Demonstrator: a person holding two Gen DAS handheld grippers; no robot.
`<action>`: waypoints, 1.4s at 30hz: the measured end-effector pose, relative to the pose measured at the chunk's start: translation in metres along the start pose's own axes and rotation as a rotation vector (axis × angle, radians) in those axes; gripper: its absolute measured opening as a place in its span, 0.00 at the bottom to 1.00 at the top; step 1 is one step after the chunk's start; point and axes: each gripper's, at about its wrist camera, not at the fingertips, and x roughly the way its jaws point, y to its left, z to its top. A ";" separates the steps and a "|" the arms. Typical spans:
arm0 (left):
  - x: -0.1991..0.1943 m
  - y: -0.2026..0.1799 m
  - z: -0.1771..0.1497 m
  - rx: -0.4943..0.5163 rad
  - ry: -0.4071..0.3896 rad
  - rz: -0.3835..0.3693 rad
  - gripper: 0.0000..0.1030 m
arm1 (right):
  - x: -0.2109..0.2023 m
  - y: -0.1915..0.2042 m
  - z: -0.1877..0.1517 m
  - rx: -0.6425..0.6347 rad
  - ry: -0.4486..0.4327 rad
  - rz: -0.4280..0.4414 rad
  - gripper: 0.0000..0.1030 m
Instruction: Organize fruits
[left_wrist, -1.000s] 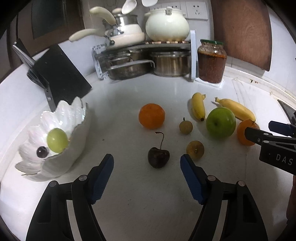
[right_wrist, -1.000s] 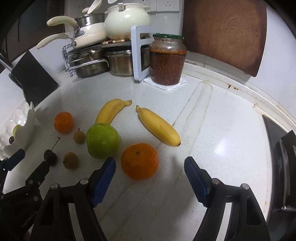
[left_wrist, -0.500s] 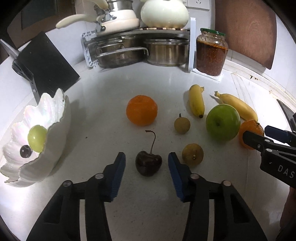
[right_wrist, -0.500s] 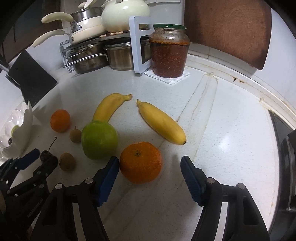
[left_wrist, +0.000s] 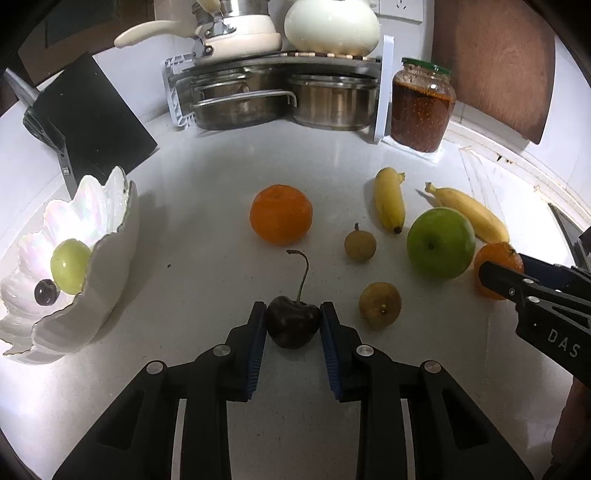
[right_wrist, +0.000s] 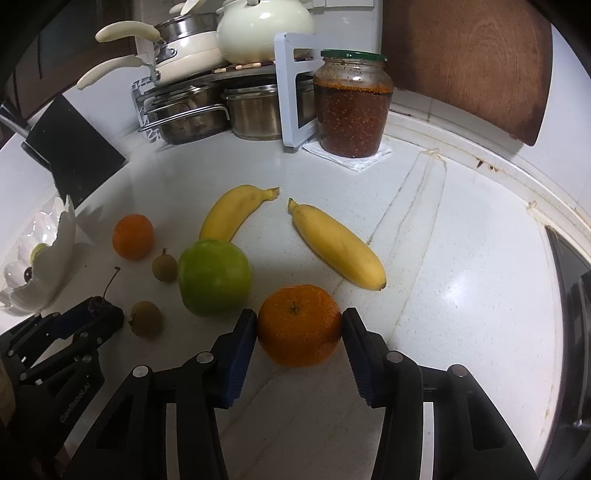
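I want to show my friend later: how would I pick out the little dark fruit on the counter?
Start at the white shell-shaped bowl on the counter's left side. Just right of it, between the blue pads of the left claw, sits the cherry. It is the only dark red fruit out on the counter, with a long thin stem.

A: Layout, left wrist view? Bowl (left_wrist: 110, 266) far left on counter (left_wrist: 207, 206), grape (left_wrist: 70, 270) + 1 small berry (left_wrist: 46, 291) in it.

B: Yep. Cherry (left_wrist: 293, 325) front centre, betw. left gripper (left_wrist: 293, 314) pads. Orange (left_wrist: 280, 215) behind it. 2 longans: 1 (left_wrist: 360, 246) right of that orange, 1 (left_wrist: 380, 305) just right of cherry.

A: Right side?

B: Apple (left_wrist: 440, 243), 2 bananas behind it: 1 (left_wrist: 388, 204) to its left, 1 (left_wrist: 469, 212) to its right. 2nd orange (right_wrist: 299, 325) right of apple, betw. right gripper (right_wrist: 299, 326) pads.

A: Back?

B: Pot rack (left_wrist: 273, 92) back centre, jar (left_wrist: 422, 105) to its right, knife block (left_wrist: 92, 118) back left, behind bowl.
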 end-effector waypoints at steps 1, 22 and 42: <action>-0.003 0.000 0.000 0.000 -0.006 0.000 0.28 | -0.001 -0.001 0.000 0.003 0.002 0.003 0.47; -0.079 0.003 0.012 -0.017 -0.163 -0.002 0.28 | -0.069 0.007 0.005 -0.013 -0.127 0.090 0.47; -0.160 0.040 0.018 -0.089 -0.352 0.079 0.28 | -0.124 0.053 0.029 -0.102 -0.288 0.231 0.47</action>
